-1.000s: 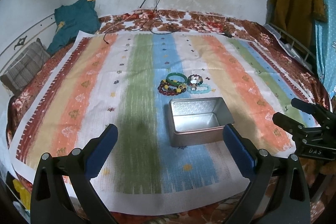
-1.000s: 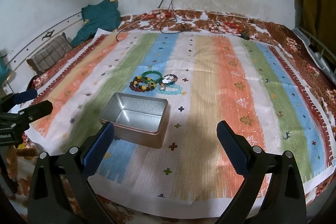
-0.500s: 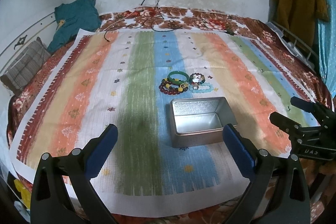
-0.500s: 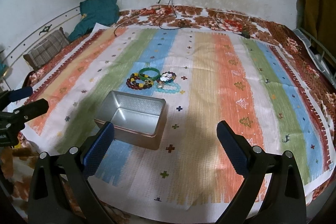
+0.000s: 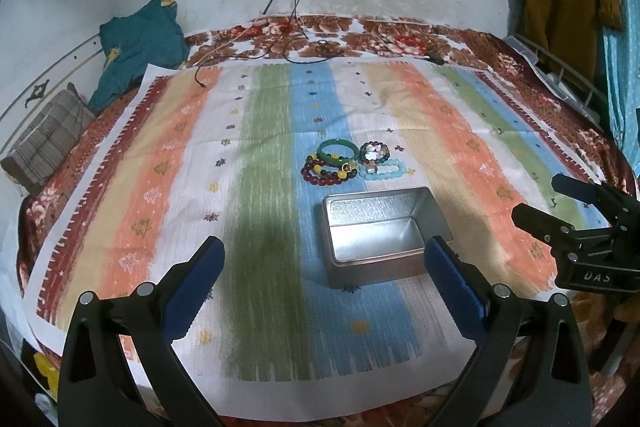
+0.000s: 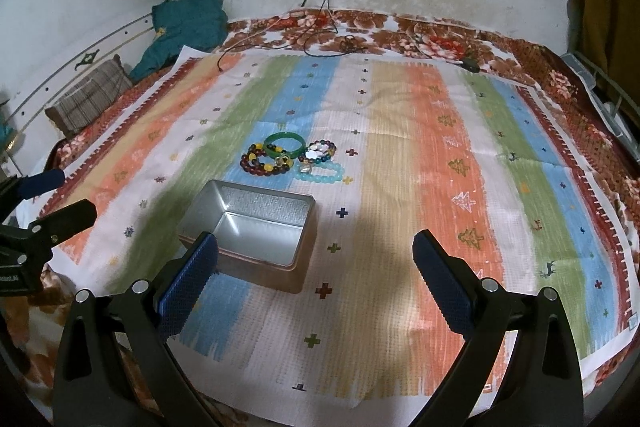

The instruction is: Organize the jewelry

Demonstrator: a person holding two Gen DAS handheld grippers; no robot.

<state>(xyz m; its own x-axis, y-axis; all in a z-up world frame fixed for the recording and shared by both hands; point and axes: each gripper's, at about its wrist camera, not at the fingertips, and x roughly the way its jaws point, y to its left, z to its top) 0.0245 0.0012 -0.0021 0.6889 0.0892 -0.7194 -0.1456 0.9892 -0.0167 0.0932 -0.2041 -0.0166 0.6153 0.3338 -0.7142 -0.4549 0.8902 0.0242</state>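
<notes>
Plainly, both sets of tongs hung above the near edge of a bed covered by a striped, multicoloured woven cloth [image 5: 256, 163], and neither held anything. The left tongs [image 5: 325, 287] stood with blue-padded fingers [image 5: 192, 283] wide apart, and the right tongs [image 6: 316, 281] were spread just as widely. An open rectangular silver metal tin [image 5: 384, 231] sat on the cloth's blue stripe, with nothing visible inside it. Just beyond the tin lay the jewellery in a tight cluster: a green bangle [image 5: 338, 150], a dark red and yellow beaded bracelet [image 5: 326, 173], a dark multicoloured beaded bracelet [image 5: 374, 151] and a pale blue beaded bracelet [image 5: 386, 171], touching one another. In the right wrist view the tin's near corner was hidden behind the left finger of the right tongs.
</notes>
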